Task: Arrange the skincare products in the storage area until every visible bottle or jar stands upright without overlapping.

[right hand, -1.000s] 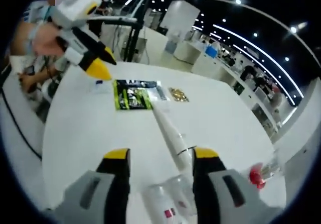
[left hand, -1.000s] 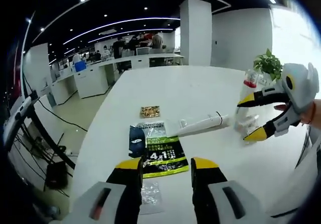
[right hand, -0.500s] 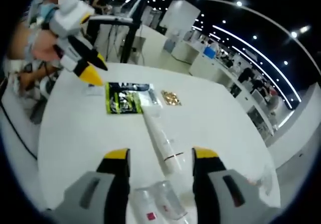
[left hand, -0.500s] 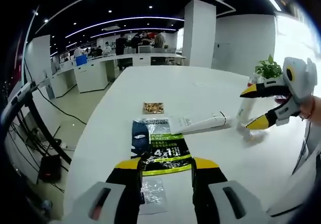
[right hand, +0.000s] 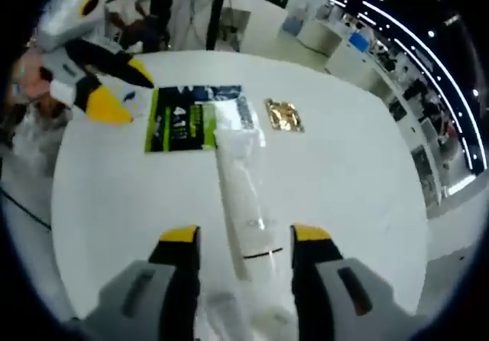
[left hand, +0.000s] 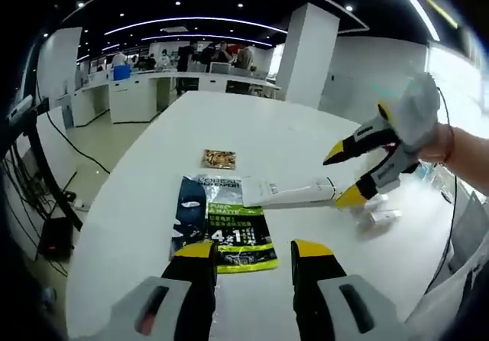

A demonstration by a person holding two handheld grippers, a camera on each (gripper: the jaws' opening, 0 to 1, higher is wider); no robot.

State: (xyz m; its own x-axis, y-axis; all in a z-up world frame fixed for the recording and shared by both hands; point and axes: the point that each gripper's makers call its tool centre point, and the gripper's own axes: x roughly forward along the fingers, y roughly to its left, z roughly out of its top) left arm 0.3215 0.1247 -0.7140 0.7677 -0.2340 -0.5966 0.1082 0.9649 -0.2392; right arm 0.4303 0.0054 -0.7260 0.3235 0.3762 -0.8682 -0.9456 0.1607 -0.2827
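Note:
A long white tube (left hand: 290, 193) lies flat on the white table (left hand: 252, 127), its flat end resting on a black-and-green sachet (left hand: 225, 222). My right gripper (left hand: 344, 177) comes in from the right, open, with its jaws on either side of the tube's cap end. In the right gripper view the tube (right hand: 241, 196) runs between my open right gripper (right hand: 244, 235) and away toward the sachet (right hand: 183, 123). My left gripper (left hand: 254, 251) stands open and holds nothing, just short of the sachet; it also appears as the left gripper (right hand: 122, 89). Small clear bottles (left hand: 380, 217) lie beyond the tube's cap.
A small gold packet (left hand: 219, 158) lies past the sachet, seen also as the gold packet (right hand: 284, 115). The table's left edge (left hand: 114, 203) drops to the floor. Office desks (left hand: 130, 96) and a white pillar (left hand: 306, 58) stand far behind.
My right gripper has left the clear bottles and come over to the tube's cap end. The left gripper's view has shifted forward and lower over the sachet.

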